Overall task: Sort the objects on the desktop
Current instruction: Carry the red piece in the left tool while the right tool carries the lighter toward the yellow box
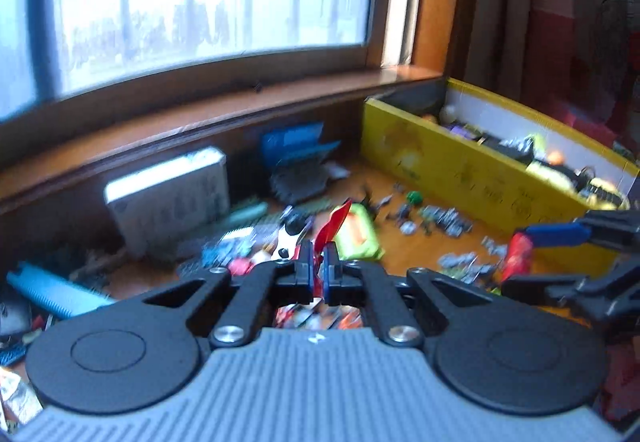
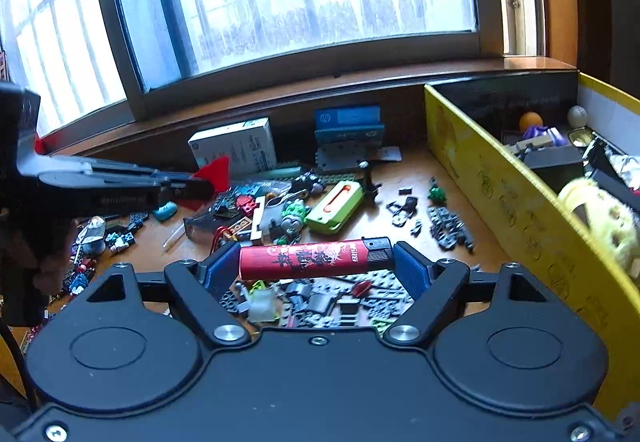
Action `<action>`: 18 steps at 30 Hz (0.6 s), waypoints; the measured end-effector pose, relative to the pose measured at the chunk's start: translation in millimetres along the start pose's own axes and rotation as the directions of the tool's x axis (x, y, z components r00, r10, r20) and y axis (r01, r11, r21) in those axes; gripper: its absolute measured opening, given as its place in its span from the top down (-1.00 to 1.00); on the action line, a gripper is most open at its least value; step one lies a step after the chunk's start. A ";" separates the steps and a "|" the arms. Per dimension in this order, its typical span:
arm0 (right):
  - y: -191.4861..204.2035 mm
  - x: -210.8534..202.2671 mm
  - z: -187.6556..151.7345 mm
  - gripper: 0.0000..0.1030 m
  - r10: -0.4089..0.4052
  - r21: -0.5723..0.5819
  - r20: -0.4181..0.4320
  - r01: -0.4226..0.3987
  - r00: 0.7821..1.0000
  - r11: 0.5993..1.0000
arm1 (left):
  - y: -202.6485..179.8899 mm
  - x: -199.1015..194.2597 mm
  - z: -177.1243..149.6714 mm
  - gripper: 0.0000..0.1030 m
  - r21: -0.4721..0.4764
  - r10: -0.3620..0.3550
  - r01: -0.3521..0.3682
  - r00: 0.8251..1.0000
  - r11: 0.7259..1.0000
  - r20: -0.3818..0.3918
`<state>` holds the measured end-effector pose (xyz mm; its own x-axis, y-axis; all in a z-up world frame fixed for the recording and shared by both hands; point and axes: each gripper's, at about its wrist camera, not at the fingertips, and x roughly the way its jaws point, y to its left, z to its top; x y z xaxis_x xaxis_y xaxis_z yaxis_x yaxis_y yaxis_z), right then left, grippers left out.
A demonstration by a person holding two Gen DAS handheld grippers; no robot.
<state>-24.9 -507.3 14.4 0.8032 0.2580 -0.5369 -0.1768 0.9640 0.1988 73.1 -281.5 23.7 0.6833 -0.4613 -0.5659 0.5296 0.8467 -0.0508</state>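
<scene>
**Two loads up, box off to the right**

While both grippers hold something clear of the clutter, the job is an unhurried carry to the yellow box (image 2: 500, 177). The right gripper (image 2: 316, 262) has its jaws spread wide yet bearing on the two ends of a red lighter (image 2: 304, 261), which lies crosswise between the pads; an end-on hold like that could pivot, so keep the wrist level and avoid jerks. The left gripper (image 1: 319, 270) is pressed together on a thin red piece (image 1: 334, 226) that sticks up at twelve o'clock. From the right wrist view the box sits at about two o'clock; let go only once past its near wall, low inside.
</scene>
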 end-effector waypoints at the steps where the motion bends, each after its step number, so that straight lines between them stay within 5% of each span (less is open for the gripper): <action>1: -3.9 -2.7 1.3 -0.56 0.000 0.002 0.005 0.000 1.000 1.000 | -6.9 1.8 5.4 0.90 0.009 -0.004 0.004 1.000 1.000 0.008; 11: -51.3 -42.1 19.1 -0.56 -0.106 0.042 0.056 0.103 0.993 0.994 | -91.0 46.0 67.6 0.90 0.122 -0.136 0.127 0.989 0.984 0.065; 18: -97.3 -65.4 21.0 -0.56 -0.216 0.131 0.056 0.207 0.975 0.970 | -148.3 90.9 94.5 0.90 0.205 -0.228 0.216 0.973 0.955 0.038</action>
<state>-48.3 -619.3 47.3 0.8528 0.0401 -0.5207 0.0692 0.9796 0.1888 104.1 -474.0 57.6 0.5630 -0.6520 -0.5078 0.7563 0.6543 -0.0017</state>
